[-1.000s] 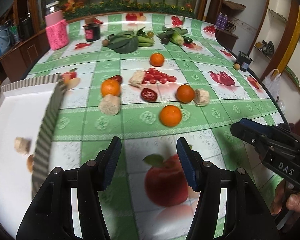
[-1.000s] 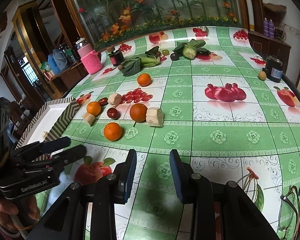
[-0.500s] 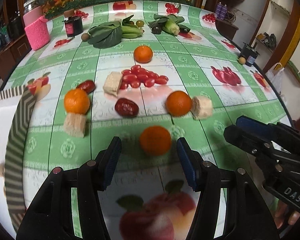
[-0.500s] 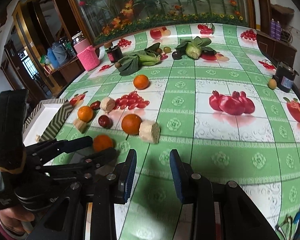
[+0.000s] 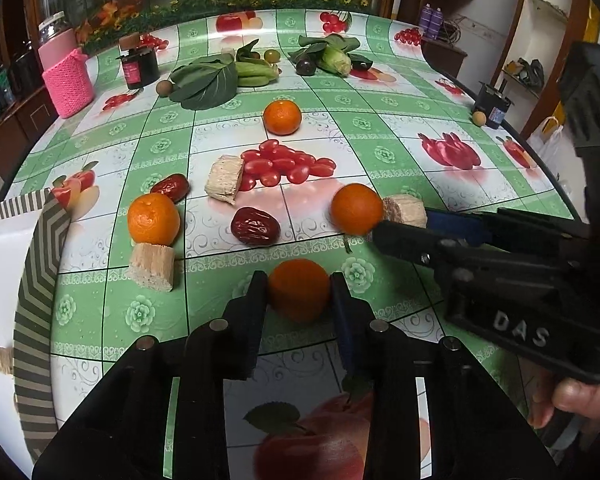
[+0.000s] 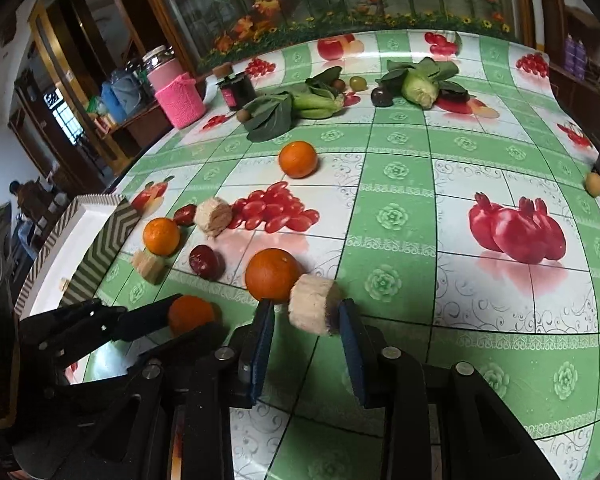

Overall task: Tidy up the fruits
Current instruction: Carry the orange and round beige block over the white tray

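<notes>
Green fruit-print tabletop (image 5: 380,128), crowded w/ oranges, dates, tomatoes. Left tool (image 5: 299,292) just closed, gripping orange (image 5: 299,288). Right tool (image 6: 306,312) closing round cane chunk (image 6: 314,308); another orange (image 6: 273,274) touches it.

Four oranges (image 5: 282,117), three pale cut chunks (image 5: 225,179) on the bench, two red dates (image 5: 255,226), one corn cob (image 5: 335,60), one pink-sleeved jar (image 5: 66,80)

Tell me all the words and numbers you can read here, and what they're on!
"DAS": raised letters on the body of the right gripper, seen from the left wrist.
Dark jar: pink label, print too small to read.
Dark box at the table's right edge: label too blurred.
Nothing else readable.
</notes>
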Demonstrator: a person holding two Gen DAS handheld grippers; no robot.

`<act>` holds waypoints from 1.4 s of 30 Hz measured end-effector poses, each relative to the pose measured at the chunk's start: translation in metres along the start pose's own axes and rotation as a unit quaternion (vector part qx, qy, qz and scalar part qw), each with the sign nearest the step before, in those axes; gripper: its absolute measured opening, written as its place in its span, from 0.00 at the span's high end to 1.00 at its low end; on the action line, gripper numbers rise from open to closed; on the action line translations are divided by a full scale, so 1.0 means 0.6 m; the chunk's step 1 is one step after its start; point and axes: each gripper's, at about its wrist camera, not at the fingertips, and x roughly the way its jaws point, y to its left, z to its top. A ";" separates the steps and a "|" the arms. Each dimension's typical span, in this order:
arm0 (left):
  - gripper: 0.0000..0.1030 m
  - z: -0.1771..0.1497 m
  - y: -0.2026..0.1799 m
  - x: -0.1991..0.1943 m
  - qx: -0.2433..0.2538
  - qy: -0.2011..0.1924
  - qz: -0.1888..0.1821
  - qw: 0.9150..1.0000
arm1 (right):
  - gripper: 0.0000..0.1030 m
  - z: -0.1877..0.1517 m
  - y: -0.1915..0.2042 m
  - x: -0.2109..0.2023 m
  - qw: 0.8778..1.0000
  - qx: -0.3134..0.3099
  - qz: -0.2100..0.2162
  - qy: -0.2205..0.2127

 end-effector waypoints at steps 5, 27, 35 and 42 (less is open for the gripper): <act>0.72 -0.005 0.014 -0.008 -0.018 0.003 -0.025 1.000 | 0.80 -0.008 -0.003 -0.021 1.000 0.002 -0.009 -0.014; 0.72 -0.044 0.033 -0.056 -0.030 -0.006 -0.030 0.999 | 0.78 -0.067 0.043 -0.039 0.998 -0.055 -0.028 0.010; 0.72 -0.052 0.050 -0.081 -0.040 -0.015 -0.033 0.999 | 0.80 -0.068 0.050 -0.056 0.999 -0.030 0.008 -0.004; 0.72 -0.062 0.069 -0.121 -0.043 -0.032 -0.022 0.998 | 0.80 -0.058 0.094 -0.080 0.998 -0.031 0.047 -0.026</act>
